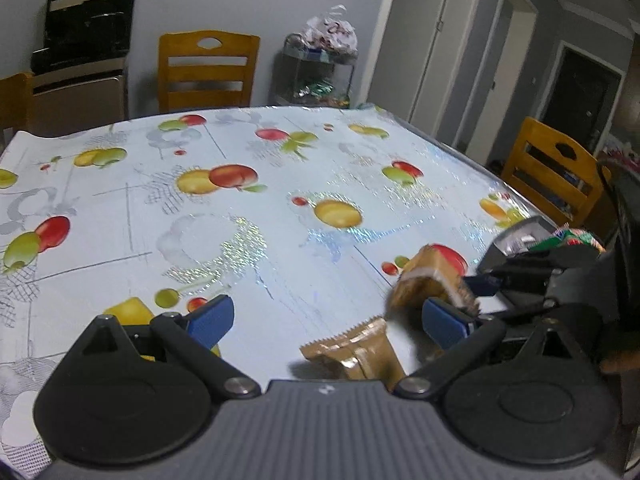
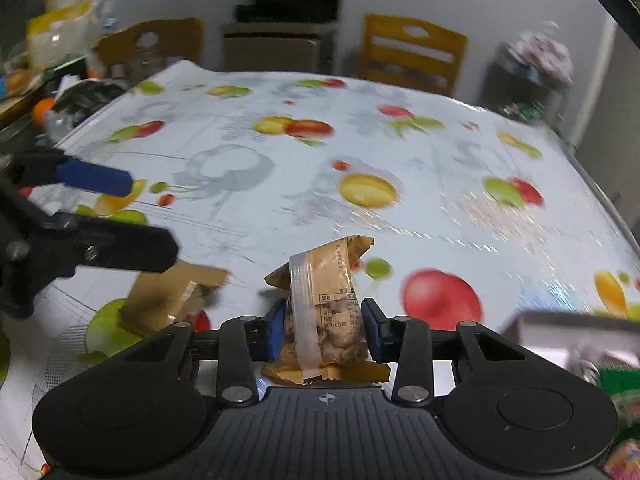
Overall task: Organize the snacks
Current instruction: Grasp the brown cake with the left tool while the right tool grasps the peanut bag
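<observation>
I have 1 brown snack packet (image 2: 324, 304) pinched between the fingers of my right gripper (image 2: 324, 330), upright, its lower end at the tabletop (image 2: 440, 208). The wrapper is slick and puffy, so I judge it could slide or twist out as I lift. A 2nd brown packet (image 1: 356, 348) lies flat just beside it, between the spread fingers of my left gripper (image 1: 328, 320), which pinch nothing; I could bump it away. At the right edge, a grey box (image 1: 520, 240) with green wrappers is cut off, so I cannot tell how full it is. The packet's print is too small to read.
</observation>
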The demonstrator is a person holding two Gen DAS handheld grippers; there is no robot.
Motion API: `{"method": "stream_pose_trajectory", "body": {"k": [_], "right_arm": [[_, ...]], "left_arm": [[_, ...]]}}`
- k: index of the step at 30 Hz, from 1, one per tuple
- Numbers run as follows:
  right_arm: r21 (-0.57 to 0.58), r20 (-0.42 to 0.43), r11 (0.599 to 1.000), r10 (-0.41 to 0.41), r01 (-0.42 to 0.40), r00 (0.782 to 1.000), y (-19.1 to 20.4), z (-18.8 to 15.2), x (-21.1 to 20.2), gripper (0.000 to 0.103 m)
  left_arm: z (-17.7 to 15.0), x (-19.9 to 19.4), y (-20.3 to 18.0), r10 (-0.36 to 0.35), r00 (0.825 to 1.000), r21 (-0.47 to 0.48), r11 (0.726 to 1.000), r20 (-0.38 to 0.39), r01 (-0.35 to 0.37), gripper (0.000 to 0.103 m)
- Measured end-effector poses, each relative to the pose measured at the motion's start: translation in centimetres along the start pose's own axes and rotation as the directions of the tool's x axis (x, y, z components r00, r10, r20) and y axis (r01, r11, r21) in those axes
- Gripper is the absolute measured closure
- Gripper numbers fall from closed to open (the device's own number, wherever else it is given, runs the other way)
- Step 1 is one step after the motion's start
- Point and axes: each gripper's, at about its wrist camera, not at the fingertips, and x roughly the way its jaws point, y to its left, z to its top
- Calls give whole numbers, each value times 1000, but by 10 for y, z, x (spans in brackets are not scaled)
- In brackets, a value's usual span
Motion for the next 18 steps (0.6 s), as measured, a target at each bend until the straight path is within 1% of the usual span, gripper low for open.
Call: {"method": "stream_pose_trajectory", "body": {"k": [2, 4, 9, 12, 13, 15, 17, 18], "right_arm": [[30, -15, 1000, 6, -5, 1000, -6, -4, -7, 63], [50, -21, 999, 11, -10, 1000, -9, -8, -14, 63], [40, 17, 999, 14, -15, 1000, -7, -13, -40, 63], [56, 45, 998, 32, -35, 998, -7, -15, -55, 63], [60, 53, 997, 34, -37, 998, -7, -16, -59, 63], [65, 65, 997, 34, -39, 997, -7, -18, -65, 63], [63, 70, 997, 34, -38, 997, -6, -21, -68, 63], [62, 73, 997, 33, -38, 997, -5, -22, -70, 63]], "left_arm": [[-2, 4, -4, -22, 999, 18, 1000, -28, 23, 1], [-4, 8, -10, -29, 998, 40, 999, -49, 31, 2], [-12, 20, -21, -22, 994, 79, 996, -103, 31, 3], [-14, 25, -23, -32, 992, 77, 996, -126, 42, 10], [-15, 26, -23, -35, 991, 76, 996, -128, 45, 14], [-16, 28, -24, -33, 991, 70, 997, -130, 42, 16], [-18, 32, -25, -26, 992, 62, 997, -121, 33, 24], [-18, 34, -26, -27, 992, 58, 998, -121, 34, 26]]}}
